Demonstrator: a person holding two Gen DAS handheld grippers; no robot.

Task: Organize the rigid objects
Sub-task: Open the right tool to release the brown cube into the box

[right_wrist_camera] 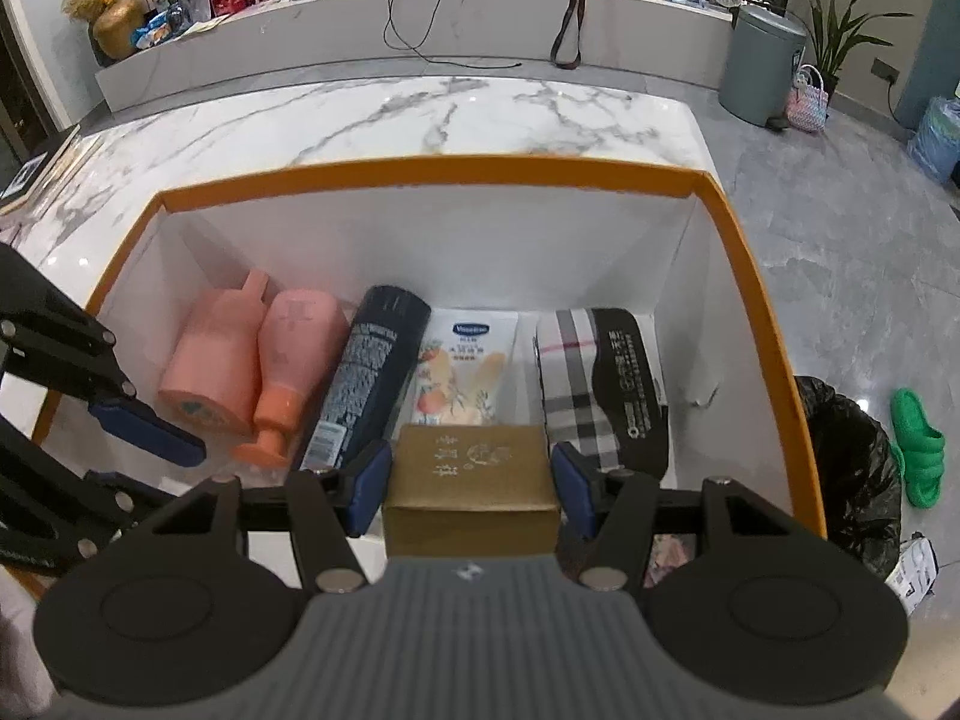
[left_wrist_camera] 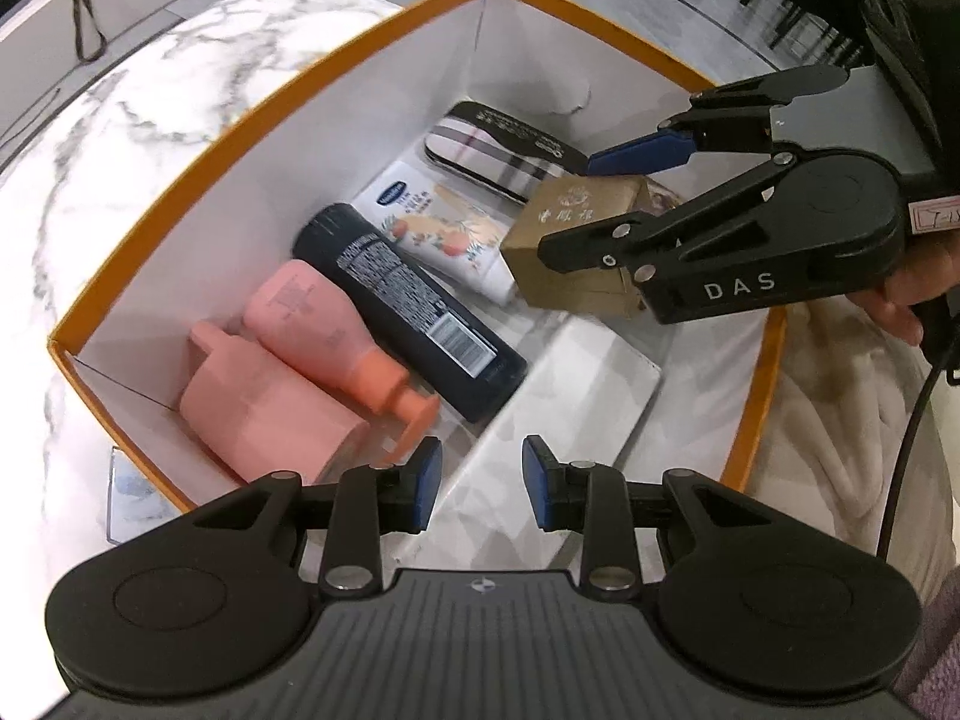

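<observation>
An orange-rimmed box (left_wrist_camera: 270,102) (right_wrist_camera: 420,171) with white walls stands on the marble table. Side by side on its floor lie two pink pump bottles (left_wrist_camera: 264,414) (right_wrist_camera: 210,366), a black bottle (left_wrist_camera: 408,312) (right_wrist_camera: 366,372), a white lotion tube (left_wrist_camera: 444,228) (right_wrist_camera: 462,372) and a plaid case (left_wrist_camera: 486,150) (right_wrist_camera: 576,384). My right gripper (right_wrist_camera: 471,480) (left_wrist_camera: 570,207) is shut on a small gold-brown carton (right_wrist_camera: 471,468) (left_wrist_camera: 570,240), held just above the tube's near end. My left gripper (left_wrist_camera: 480,480) hovers open over the box's near side with nothing between its pads; its fingers (right_wrist_camera: 150,426) show at the left.
A flat white slab (left_wrist_camera: 576,384) leans inside the box near the left gripper. A fluffy white cloth (left_wrist_camera: 840,420) lies right of the box. Beyond the table edge are a black bin bag (right_wrist_camera: 852,468), a green slipper (right_wrist_camera: 918,444) and a grey bin (right_wrist_camera: 759,60).
</observation>
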